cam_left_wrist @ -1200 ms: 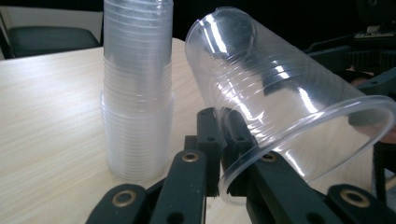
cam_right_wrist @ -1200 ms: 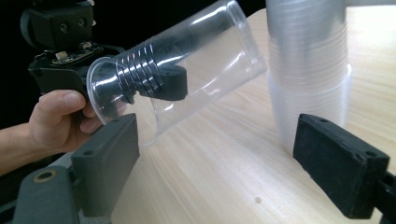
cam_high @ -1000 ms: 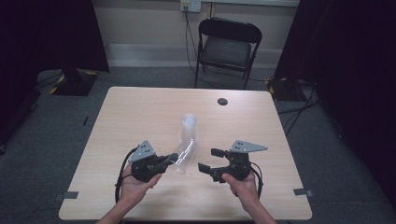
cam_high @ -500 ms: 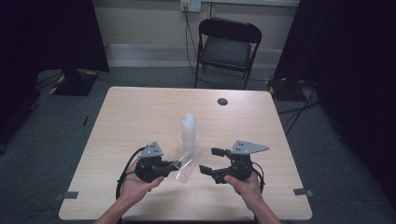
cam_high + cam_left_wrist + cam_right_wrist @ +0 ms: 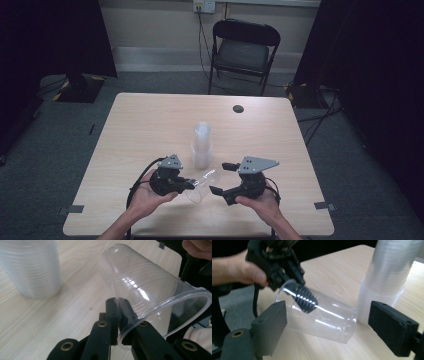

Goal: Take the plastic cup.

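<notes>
1. Stack of clear cups (image 5: 201,144): upright near mid-table (image 5: 150,120); landmark for all below. Ribbed, nested, cloudy-white where the walls overlap.
2. Single clear cup (image 5: 200,184): just in front of the stack, lying near-level, base toward the stack, mouth toward the person. Thin transparent plastic, faint rings round the wall, rolled lip. Judged very light, springy and easily crushed or cracked; smooth, so likely slippery. Best taken at the stiffer lip or the base, not mid-wall.
3. Right gripper (image 5: 224,178): front-right of the stack, jaws spread wide, having just been opening, either side of the cup with nothing pressed. Jaw pad (image 5: 394,328) well clear of the wall.
4. Left gripper (image 5: 119,305): front-left of the stack, jaws pinched together on the cup's lip, one inside and one outside the wall.
</notes>
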Demonstrator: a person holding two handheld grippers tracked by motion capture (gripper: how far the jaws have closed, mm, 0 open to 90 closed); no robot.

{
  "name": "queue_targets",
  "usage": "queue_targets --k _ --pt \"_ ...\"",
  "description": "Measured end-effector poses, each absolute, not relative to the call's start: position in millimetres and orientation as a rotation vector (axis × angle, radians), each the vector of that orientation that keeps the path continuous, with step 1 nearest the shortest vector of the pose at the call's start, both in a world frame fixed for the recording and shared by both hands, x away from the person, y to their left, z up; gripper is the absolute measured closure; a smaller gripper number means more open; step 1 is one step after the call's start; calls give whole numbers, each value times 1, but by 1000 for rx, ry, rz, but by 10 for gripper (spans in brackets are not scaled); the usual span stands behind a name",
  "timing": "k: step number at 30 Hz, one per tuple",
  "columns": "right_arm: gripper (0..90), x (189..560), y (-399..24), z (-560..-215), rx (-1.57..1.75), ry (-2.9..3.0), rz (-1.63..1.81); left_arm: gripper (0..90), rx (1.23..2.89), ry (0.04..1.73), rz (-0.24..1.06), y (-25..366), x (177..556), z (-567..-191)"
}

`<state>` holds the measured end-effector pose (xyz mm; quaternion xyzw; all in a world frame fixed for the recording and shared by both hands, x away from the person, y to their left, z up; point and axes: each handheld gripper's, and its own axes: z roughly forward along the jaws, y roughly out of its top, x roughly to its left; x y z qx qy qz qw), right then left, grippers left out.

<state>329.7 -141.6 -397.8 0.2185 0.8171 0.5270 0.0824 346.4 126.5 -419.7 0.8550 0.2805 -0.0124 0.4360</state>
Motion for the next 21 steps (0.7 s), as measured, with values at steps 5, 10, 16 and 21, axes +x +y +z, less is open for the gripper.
queue_targets --k 5,10,16,21 --pt "159 324 -140 -402 551 2468 1479 878 2170 686 -75 122 350 -420" --pt "165 322 -134 -407 442 2504 1383 879 2210 676 -87 119 352 -420" --pt "161 318 -123 -410 306 2528 1279 879 2236 685 -167 116 356 -420" --pt "138 315 -113 -413 231 2543 1192 879 2239 687 -187 116 361 -420"
